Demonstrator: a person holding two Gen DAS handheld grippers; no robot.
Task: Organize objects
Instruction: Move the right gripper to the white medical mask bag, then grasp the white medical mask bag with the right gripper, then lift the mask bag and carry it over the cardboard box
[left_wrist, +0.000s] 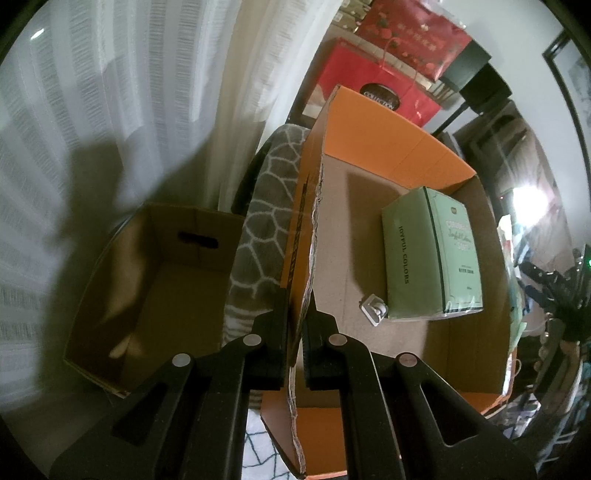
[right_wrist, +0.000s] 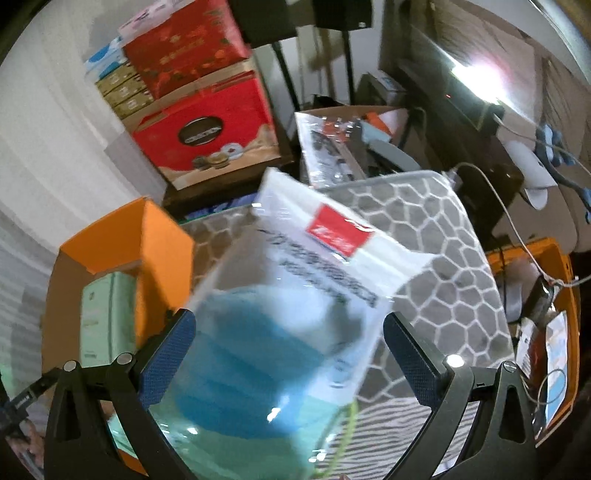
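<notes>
Pinching orange box (left_wrist: 399, 147) wall: left hand-held gripper (left_wrist: 295, 332) | right hand-held gripper (right_wrist: 288, 332) spread, mask bag (right_wrist: 295, 295) between

A grey mat with a white honeycomb pattern (right_wrist: 443, 280) is the surface that carries the things. An orange cardboard box (left_wrist: 388, 147) stands on it at the left side, with a plain brown cardboard box (left_wrist: 155, 295) just beside that. At the mat's right edge sits an orange bin (right_wrist: 557, 258) full of small items.
</notes>
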